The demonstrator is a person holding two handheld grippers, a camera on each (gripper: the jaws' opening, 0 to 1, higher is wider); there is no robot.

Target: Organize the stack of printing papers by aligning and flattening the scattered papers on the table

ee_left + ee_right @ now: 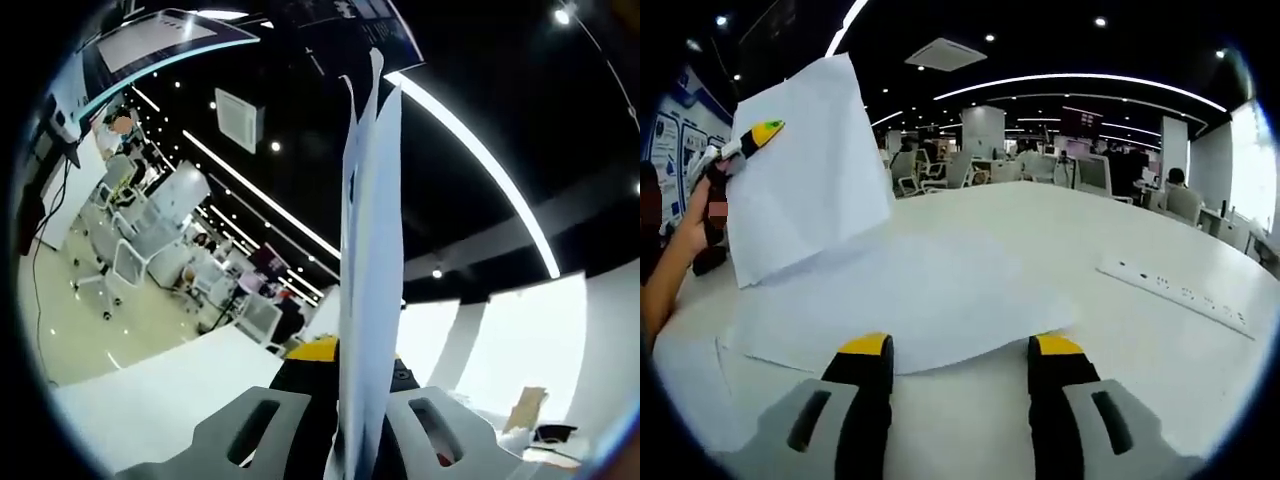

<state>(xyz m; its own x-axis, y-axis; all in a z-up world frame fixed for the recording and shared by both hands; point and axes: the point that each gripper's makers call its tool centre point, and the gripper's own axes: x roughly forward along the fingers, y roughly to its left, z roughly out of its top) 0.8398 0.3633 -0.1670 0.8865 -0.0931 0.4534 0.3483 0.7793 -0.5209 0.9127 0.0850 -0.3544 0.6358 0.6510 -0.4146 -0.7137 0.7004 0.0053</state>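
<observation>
Right gripper (958, 352) hovers with jaws wide apart, tips over the near edge of the flat papers (910, 300) on the white table (1120, 330). Beyond, the left gripper (752, 138) pinches a lifted sheet (805, 170) upright by its left edge; a power strip (1175, 293) lies well right, with bare tabletop between

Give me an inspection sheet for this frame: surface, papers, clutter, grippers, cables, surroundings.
Surface: white table, flat.
Job's things: lifted sheets held upright off the table; loose sheets lying flat, edges unaligned.
Clutter: white power strip on the table.
Grippers: left gripper shut on the lifted sheets; right gripper open, low over the loose sheets.
Cables: nothing seen on the table.
Surroundings: open office, white chairs, ceiling light strips.
</observation>
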